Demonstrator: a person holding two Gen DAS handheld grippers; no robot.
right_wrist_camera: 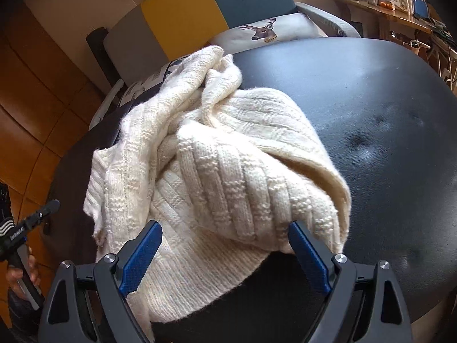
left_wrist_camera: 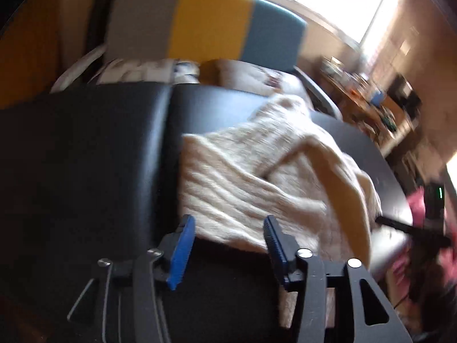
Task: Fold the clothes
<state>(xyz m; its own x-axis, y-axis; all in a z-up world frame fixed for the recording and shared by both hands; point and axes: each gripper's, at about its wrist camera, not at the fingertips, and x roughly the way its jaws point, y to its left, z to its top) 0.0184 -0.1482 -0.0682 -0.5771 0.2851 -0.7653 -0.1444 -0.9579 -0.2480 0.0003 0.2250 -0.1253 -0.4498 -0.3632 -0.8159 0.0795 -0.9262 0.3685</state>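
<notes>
Cream, chunky rib-knit wool sweater (right_wrist_camera: 217, 171) lying in a loose heap on a black padded leatherette surface (right_wrist_camera: 357, 100). In the right wrist view the sweater fills the centre; a rumpled part, possibly a sleeve, trails toward 11 o'clock, and 1 thick flap is doubled over toward 4 o'clock. The ribbed hem hangs at 6 o'clock over the near edge of the surface.

The right gripper (right_wrist_camera: 225, 254) stands with its 2 blue-padded fingers spread wide, the hem lying between them but gripped by neither. The left gripper (left_wrist_camera: 228, 243) is likewise released, its fingers parted just at the sweater's near edge; this view is motion-blurred, so contact with the knit cannot be judged. A striped grey, yellow and blue chair back (right_wrist_camera: 182, 14) stands at 12 o'clock, with a deer-print cushion (right_wrist_camera: 257, 33) below it.

Progress: the sweater is neither spread flat nor squared into a tidy packet. The creases are irregular and the edges do not align, a state that fits equally a heap awaiting flattening or a fold partly made. Neat folding is still wanting.
</notes>
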